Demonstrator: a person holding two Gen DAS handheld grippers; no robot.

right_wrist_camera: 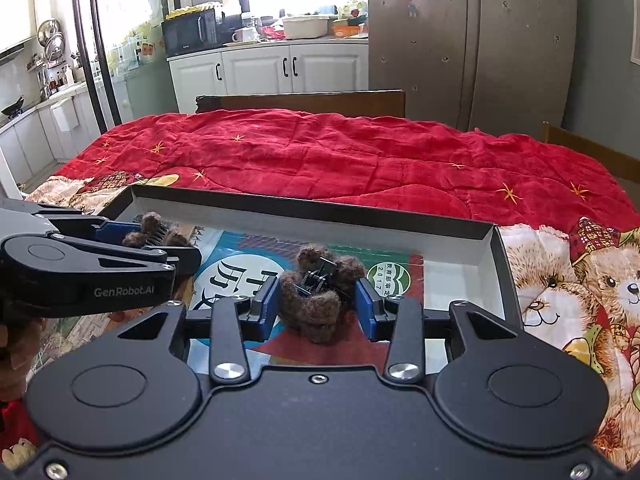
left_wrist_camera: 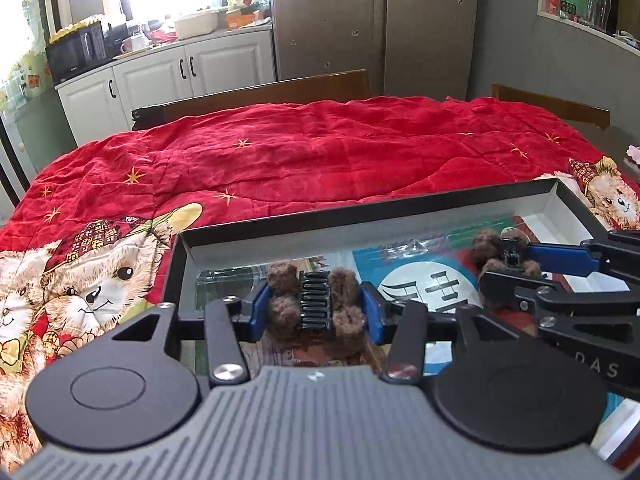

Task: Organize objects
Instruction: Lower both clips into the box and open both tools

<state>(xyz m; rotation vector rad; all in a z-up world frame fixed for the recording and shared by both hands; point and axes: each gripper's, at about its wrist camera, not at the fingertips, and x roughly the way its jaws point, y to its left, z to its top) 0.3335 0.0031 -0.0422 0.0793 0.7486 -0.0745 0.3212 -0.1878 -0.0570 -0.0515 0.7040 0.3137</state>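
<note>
My left gripper point(left_wrist_camera: 316, 306) is shut on a brown fuzzy hair claw clip point(left_wrist_camera: 317, 304) with black teeth, held over the left part of a shallow black box point(left_wrist_camera: 360, 210) with a white inner wall. My right gripper point(right_wrist_camera: 318, 300) is shut on a second brown fuzzy claw clip point(right_wrist_camera: 320, 296) over the middle of the same box point(right_wrist_camera: 304, 210). In the left wrist view the right gripper point(left_wrist_camera: 516, 258) and its clip point(left_wrist_camera: 486, 246) show at the right. In the right wrist view the left gripper point(right_wrist_camera: 160, 236) and its clip point(right_wrist_camera: 154, 228) show at the left.
The box holds flat printed packets point(right_wrist_camera: 236, 272) and lies on a red quilt with teddy bears point(left_wrist_camera: 280, 160) over the table. Wooden chair backs point(left_wrist_camera: 260, 96) stand behind the table. Kitchen cabinets point(right_wrist_camera: 260, 68) and a fridge point(right_wrist_camera: 472, 40) are further back.
</note>
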